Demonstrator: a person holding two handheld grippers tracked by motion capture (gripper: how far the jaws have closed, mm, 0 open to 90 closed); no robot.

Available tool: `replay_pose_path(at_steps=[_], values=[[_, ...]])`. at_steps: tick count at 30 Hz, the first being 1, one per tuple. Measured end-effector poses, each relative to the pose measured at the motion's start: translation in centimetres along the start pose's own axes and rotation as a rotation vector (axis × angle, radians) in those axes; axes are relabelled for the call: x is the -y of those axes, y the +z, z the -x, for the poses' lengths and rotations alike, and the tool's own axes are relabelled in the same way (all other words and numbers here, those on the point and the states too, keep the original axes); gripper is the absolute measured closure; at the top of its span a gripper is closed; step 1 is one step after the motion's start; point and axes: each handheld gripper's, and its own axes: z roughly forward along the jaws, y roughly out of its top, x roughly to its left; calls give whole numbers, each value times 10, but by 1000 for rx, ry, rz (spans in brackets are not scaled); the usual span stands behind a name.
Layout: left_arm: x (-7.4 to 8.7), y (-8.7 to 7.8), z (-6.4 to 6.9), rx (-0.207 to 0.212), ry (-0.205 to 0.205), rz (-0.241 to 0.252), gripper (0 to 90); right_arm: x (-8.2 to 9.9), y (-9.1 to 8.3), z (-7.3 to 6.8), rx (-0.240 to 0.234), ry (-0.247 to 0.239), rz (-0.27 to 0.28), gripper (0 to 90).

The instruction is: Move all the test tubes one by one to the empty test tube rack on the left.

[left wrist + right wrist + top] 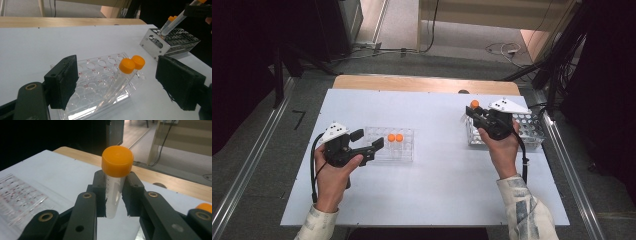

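Gripping now: right gripper (pixel 113 192) clamping a clear tube (pixel 112 195) just under its orange cap (pixel 117 161), jaws pressing on both sides of the barrel, cap sticking up above the pads at centre frame in the right gripper view.
Hovering place: in the high view, right gripper (pixel 475 114) sitting at right of centre over the near-left corner of the metal rack (pixel 532 131), held tube's cap (pixel 474 104) showing just above it.
Leaning in the left gripper view: held tube (pixel 172 25) slanting at upper right, lower tip at the metal rack's (pixel 172 45) top holes; touching or not, cannot tell.
Waiting: left gripper (pixel 368 142) standing wide apart with nothing between the pads, just left of the clear plastic rack (pixel 404 150) at lower left of centre.
Standing in the clear rack: two orange-capped tubes (pixel 127 72), side by side, lying ahead of and between the left pads (pixel 62 82), apart from both.
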Motion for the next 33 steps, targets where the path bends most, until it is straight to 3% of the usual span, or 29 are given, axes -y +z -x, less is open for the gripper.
replay_pose_path(at_steps=[15, 33], values=[[-2, -3, 2, 4, 2, 10, 193, 21, -10, -35, -122, -40, -39, 718], [-5, -9, 14, 31, 27, 26, 206, 35, -20, -67, -215, -93, -65, 718]])
